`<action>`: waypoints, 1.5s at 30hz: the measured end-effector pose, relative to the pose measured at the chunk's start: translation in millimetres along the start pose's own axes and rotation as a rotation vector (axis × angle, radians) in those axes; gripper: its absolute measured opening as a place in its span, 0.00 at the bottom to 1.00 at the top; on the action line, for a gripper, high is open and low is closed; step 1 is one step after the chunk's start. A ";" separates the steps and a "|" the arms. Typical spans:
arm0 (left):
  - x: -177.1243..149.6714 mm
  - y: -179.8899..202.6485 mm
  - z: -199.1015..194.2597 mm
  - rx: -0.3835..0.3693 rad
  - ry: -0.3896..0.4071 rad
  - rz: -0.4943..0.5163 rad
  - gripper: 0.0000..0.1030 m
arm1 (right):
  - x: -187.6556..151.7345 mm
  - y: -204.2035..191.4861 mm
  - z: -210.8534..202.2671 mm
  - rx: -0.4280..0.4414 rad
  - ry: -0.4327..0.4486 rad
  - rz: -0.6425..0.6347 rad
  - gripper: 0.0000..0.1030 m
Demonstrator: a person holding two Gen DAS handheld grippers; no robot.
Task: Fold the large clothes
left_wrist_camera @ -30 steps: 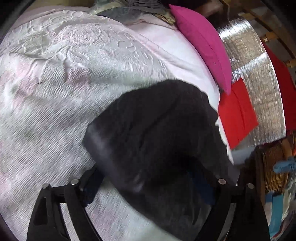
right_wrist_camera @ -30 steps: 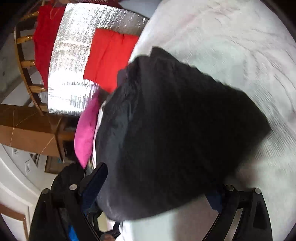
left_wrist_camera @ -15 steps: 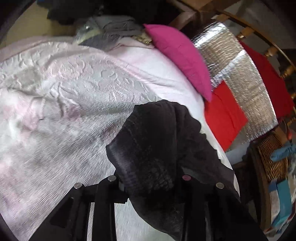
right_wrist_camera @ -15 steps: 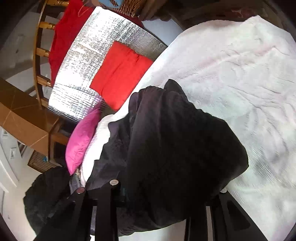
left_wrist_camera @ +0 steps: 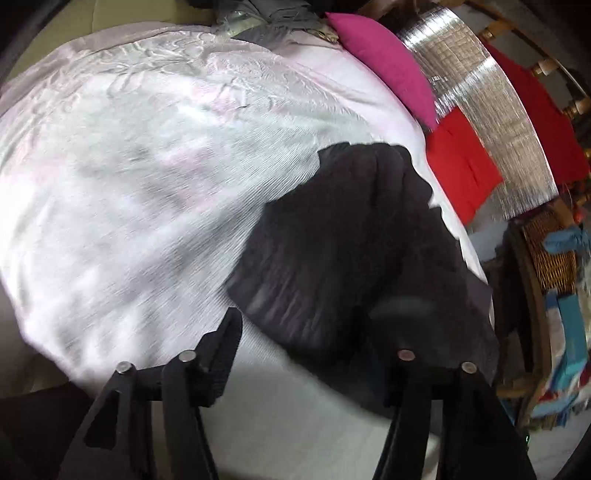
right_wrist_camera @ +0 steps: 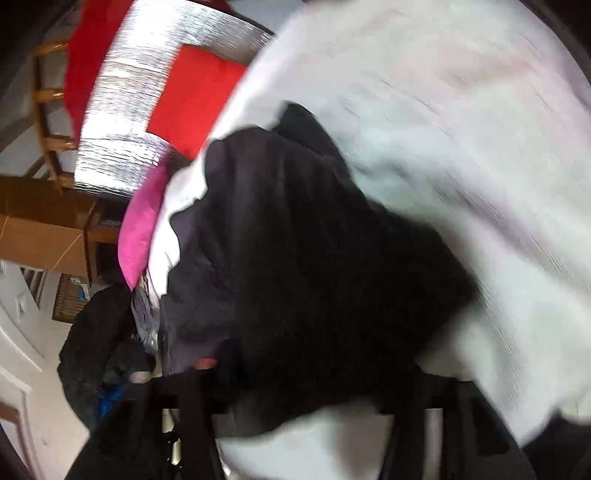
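A black garment (left_wrist_camera: 351,240) lies bunched in a folded heap on the white, pink-tinted bedspread (left_wrist_camera: 147,166), near the bed's right edge. My left gripper (left_wrist_camera: 314,317) hovers at its near edge with the jaws opening. The left finger (left_wrist_camera: 221,343) stands over bare bedspread and the right finger is over the cloth, with no pad pressing. In the blurred right wrist view the same garment (right_wrist_camera: 314,258) fills the middle. My right gripper (right_wrist_camera: 317,373) sits at its near edge, jaws opening, with cloth lying loose between the fingers.
A magenta pillow (left_wrist_camera: 384,62) lies at the head of the bed, with grey clothes (left_wrist_camera: 273,22) beside it. A red cushion (left_wrist_camera: 461,166) rests on a silver foil mat (left_wrist_camera: 480,92) past the bed's edge, near a wicker basket (left_wrist_camera: 550,254). A dark pile of clothes (right_wrist_camera: 99,343) lies beyond the bed.
Both grippers closed on the black garment, carried it across the bed, and have now parted their jaws. The garment has dropped into a more compact heap.
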State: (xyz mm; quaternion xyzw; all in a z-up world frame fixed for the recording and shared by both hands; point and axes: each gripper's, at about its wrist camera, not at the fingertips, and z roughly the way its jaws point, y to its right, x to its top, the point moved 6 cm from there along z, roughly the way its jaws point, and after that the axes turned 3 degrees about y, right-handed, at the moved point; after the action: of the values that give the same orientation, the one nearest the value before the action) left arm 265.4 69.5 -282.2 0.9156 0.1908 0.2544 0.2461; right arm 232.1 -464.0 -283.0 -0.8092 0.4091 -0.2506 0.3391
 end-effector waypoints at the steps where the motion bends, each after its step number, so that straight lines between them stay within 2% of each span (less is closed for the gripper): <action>1: -1.2 -0.8 -9.5 0.009 -0.004 0.034 0.64 | -3.9 2.2 -9.9 -0.003 -0.014 -0.012 0.64; 4: 4.5 8.2 -44.1 0.074 0.066 0.175 0.67 | -16.0 -7.8 -45.7 -0.001 -0.037 -0.176 0.64; 6: 19.5 25.3 -51.8 0.089 0.114 0.237 0.76 | -12.0 -28.9 -68.6 -0.010 0.012 -0.288 0.64; 7: 34.9 42.0 -53.5 0.094 0.154 0.268 0.77 | -4.7 -43.8 -79.8 -0.020 0.059 -0.354 0.67; 8: 48.2 55.1 -52.3 0.107 0.187 0.283 0.79 | 3.6 -58.4 -85.0 -0.024 0.099 -0.410 0.75; 9: 56.6 62.9 -50.3 0.116 0.209 0.294 0.84 | 11.6 -69.5 -85.0 -0.030 0.126 -0.444 0.79; 11: 92.7 93.6 -21.9 0.157 0.239 0.356 0.90 | 35.1 -93.9 -69.7 -0.073 0.175 -0.491 0.80; 13: 115.0 107.0 14.6 0.269 0.213 0.417 0.90 | 56.8 -112.6 -42.7 -0.115 0.180 -0.533 0.80; 16: 134.9 102.2 65.7 0.324 0.122 0.406 0.90 | 89.0 -132.8 7.3 -0.199 0.173 -0.592 0.80; 17: 138.8 97.3 77.0 0.324 0.104 0.371 0.90 | 102.5 -140.2 27.5 -0.224 0.173 -0.615 0.80; 19: 141.4 89.6 92.0 0.278 0.086 0.319 0.90 | 125.4 -148.7 59.8 -0.282 0.164 -0.653 0.80; 22: 152.6 94.0 121.3 0.237 0.041 0.277 0.90 | 153.5 -150.8 103.0 -0.332 0.080 -0.714 0.80; 24: 149.8 106.1 147.8 0.176 -0.045 0.269 0.90 | 168.4 -146.7 134.5 -0.399 0.002 -0.748 0.80; 25: 147.3 109.2 151.7 0.170 -0.071 0.258 0.90 | 171.8 -141.4 146.7 -0.431 -0.037 -0.752 0.80; 26: 146.5 108.6 157.9 0.176 -0.076 0.246 0.89 | 173.0 -137.2 156.3 -0.443 -0.069 -0.753 0.69; 27: 146.9 109.5 160.5 0.178 -0.063 0.248 0.81 | 171.2 -134.0 164.9 -0.432 -0.102 -0.759 0.56; 28: 147.6 111.3 162.1 0.179 -0.047 0.262 0.73 | 170.8 -133.6 165.9 -0.434 -0.111 -0.782 0.38; 29: 148.4 111.7 162.2 0.181 -0.042 0.260 0.56 | 171.2 -136.8 162.1 -0.468 -0.074 -0.819 0.23; 30: 148.7 114.0 160.1 0.157 -0.036 0.251 0.42 | 170.6 -141.0 157.1 -0.484 -0.042 -0.847 0.22; 31: 149.4 116.1 159.4 0.139 -0.031 0.247 0.37 | 170.2 -149.0 147.5 -0.476 0.007 -0.868 0.19; 33: 152.6 122.5 150.9 0.131 0.017 0.248 0.27 | 175.5 -164.9 127.1 -0.451 0.117 -0.870 0.17; 35: 157.8 128.4 138.6 0.093 0.089 0.242 0.23 | 186.3 -177.5 102.6 -0.368 0.236 -0.798 0.16; 36: 160.9 131.0 133.2 0.066 0.124 0.236 0.23 | 189.5 -178.0 100.3 -0.360 0.255 -0.776 0.16; 38: 164.3 131.0 133.2 0.074 0.164 0.237 0.24 | 195.4 -161.5 113.9 -0.394 0.259 -0.724 0.16; 39: 164.0 129.5 138.2 0.086 0.158 0.243 0.25 | 196.0 -151.8 124.6 -0.423 0.253 -0.717 0.16; 40: 159.3 127.0 153.8 0.123 0.115 0.268 0.26 | 196.3 -135.4 138.3 -0.469 0.243 -0.705 0.16; 42: 152.5 122.8 173.5 0.172 0.052 0.285 0.36 | 200.5 -100.5 154.3 -0.480 0.187 -0.590 0.17; 43: 153.2 124.3 172.5 0.177 0.065 0.291 0.37 | 204.8 -91.8 149.8 -0.411 0.190 -0.508 0.21; 44: 154.3 125.3 168.4 0.173 0.074 0.289 0.40 | 208.4 -91.0 139.8 -0.341 0.204 -0.446 0.31; 45: 156.4 126.5 161.8 0.172 0.083 0.275 0.52 | 211.1 -90.0 128.1 -0.284 0.210 -0.391 0.40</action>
State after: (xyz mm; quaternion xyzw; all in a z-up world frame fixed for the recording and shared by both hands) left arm 509.1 -15.5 -276.0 0.9395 0.0947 0.3061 0.1214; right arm 477.8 -556.4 -270.8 -0.8819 0.3091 -0.3339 0.1231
